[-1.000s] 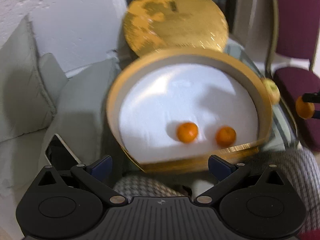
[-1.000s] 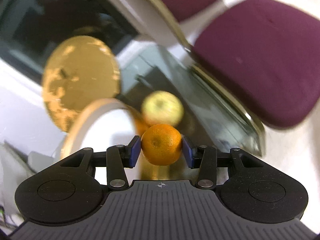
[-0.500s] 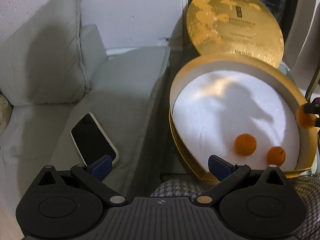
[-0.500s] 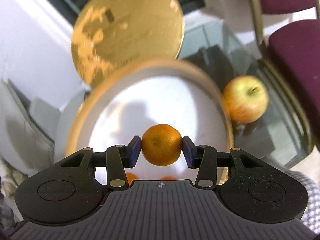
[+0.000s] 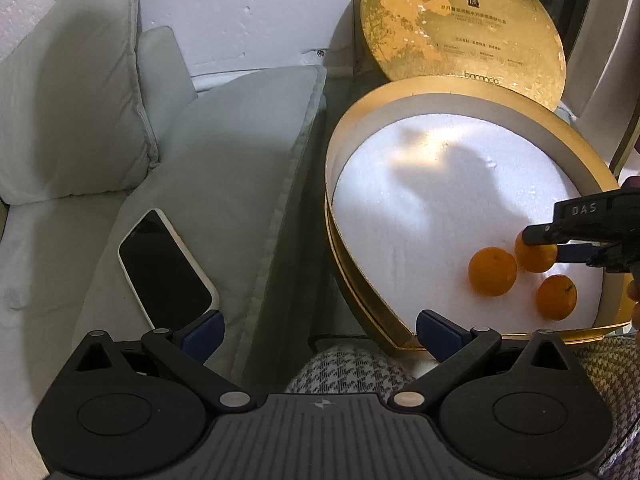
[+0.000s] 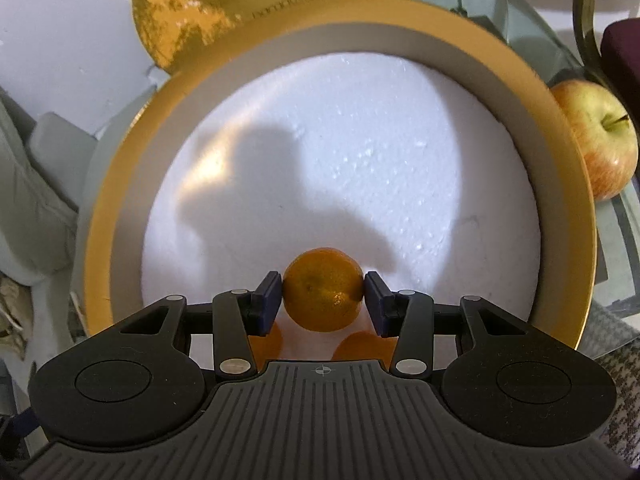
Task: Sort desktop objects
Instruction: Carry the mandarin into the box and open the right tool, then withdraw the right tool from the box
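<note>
The gold lid (image 5: 464,24) propped upright behind the round gold box (image 5: 400,116) carries a small dark square emblem near its top, lines of tiny print too small to read, and the word "baranda" or something close along its lower edge. The right gripper (image 5: 560,246), seen from the side in the left wrist view, bears white letters "DAS" on its black finger.

The left wrist view alone shows a dark-screened phone (image 5: 166,266) in a pale case lying on a light grey sofa cushion (image 5: 224,152) left of the box, and a houndstooth fabric (image 5: 348,372) at the box's near edge. The right wrist view alone shows a red-yellow apple (image 6: 600,140) on the glass tabletop (image 6: 532,36), just beside the box's right rim.

The right gripper's (image 6: 324,300) jaws pinch a tangerine (image 6: 324,290), bright orange with dimpled skin, low over the box's white foam floor near its front. Two more tangerines lie on the foam: the left one (image 5: 493,271) just beside the held fruit, the other (image 5: 557,296) nearer the rim.

The left gripper (image 5: 318,330) hangs with its jaws spread wide and nothing between them, above the gap between sofa and box.
</note>
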The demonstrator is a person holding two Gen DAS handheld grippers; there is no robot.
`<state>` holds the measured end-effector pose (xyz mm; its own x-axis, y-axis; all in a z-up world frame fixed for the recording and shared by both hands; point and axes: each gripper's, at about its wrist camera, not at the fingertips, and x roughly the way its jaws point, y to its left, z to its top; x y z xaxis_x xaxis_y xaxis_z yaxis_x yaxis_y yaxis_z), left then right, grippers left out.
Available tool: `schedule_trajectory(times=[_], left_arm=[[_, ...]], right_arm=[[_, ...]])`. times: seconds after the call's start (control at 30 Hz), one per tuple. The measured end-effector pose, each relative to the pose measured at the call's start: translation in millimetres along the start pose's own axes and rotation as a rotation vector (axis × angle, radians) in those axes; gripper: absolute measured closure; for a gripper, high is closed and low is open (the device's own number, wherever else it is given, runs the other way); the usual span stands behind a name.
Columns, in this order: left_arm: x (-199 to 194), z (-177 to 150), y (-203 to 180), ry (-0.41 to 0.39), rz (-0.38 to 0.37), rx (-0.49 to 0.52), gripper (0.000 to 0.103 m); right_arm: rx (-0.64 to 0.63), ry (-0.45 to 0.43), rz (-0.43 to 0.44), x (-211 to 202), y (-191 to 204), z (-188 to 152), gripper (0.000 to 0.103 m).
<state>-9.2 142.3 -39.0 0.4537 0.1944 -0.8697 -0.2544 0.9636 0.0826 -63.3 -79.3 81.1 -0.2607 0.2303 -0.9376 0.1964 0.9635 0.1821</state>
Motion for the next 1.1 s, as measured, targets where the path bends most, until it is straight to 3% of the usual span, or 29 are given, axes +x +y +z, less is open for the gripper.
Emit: schedule_trajectory(times=[0.27, 0.57, 0.87, 1.1], left_arm=[[-5, -1, -5, -0.003, -0.003, 0.011, 0.001], [-26, -11, -15, -0.035, -0.009, 0.031, 0.001], [-51, -31, -39, -0.058, -0.024, 0.094, 0.001], [-74, -45, -59, -0.09, -0.008, 0.153, 0.001]], right_arm=[[-0.001, 0.001, 0.017, -10, 2, 1, 0.047], [0.031, -0.068, 0.055, -67, -11, -15, 0.038], [0.066, -0.112, 0.113, -139, -35, -67, 0.032], [0.002, -0.104, 0.108, -156, -30, -117, 0.031]])
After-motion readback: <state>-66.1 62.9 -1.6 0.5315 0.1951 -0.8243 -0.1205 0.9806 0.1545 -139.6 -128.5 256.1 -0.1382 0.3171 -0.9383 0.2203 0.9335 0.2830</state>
